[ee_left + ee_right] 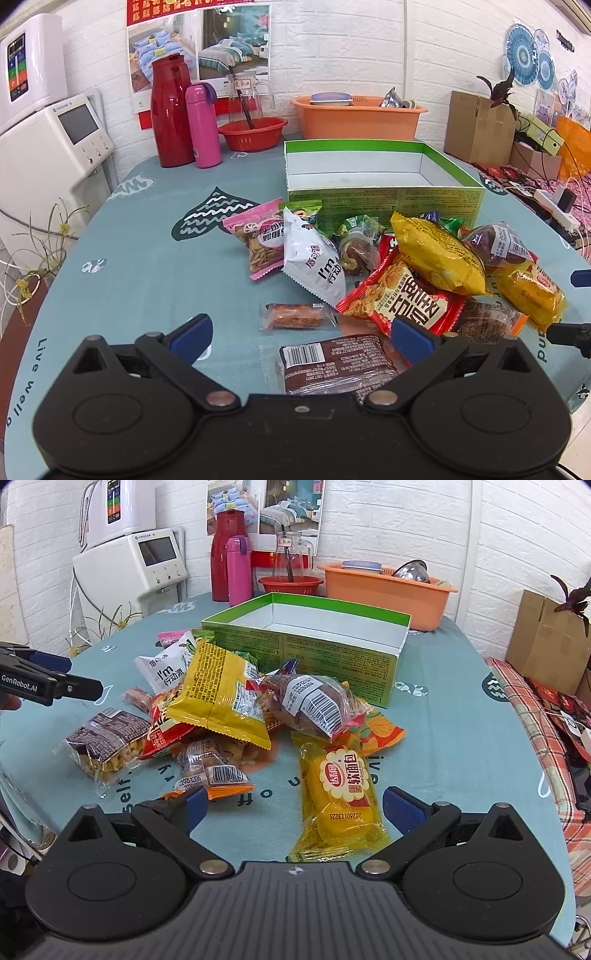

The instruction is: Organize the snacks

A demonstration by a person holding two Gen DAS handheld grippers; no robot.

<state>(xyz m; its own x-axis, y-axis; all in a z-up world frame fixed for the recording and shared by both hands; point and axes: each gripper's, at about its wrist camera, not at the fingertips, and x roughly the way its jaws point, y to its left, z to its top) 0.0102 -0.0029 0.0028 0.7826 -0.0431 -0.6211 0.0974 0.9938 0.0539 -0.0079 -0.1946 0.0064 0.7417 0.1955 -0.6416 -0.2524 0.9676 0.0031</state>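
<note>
A loose pile of packaged snacks lies on the bench covered by a teal printed cloth (147, 266), just in front of an open, empty green cardboard box with a white interior (369, 173). At the top of the pile a large yellow crinkled bag (221, 690) rests across a red noodle-snack packet (402, 299), with a clear-wrapped brown bun (314, 705) beside it and a white pouch printed "I'm" (314, 258) and a pink biscuit packet (258, 236) toward the left. A yellow soft-bread packet (340, 794) lies apart at the near edge of the pile, lined up between the blue-padded fingers of the right gripper (291, 808), which are spread wide and hold nothing. The left gripper (299, 332) is likewise spread open and empty, above a dark brown wafer packet (332, 365) and near a small clear-wrapped bar (295, 315). Behind the box stand an orange plastic basin (358, 114), a red bowl (253, 133), a glass jug (245, 98), a pink flask (202, 125) and a tall red thermos jug (170, 110).
</note>
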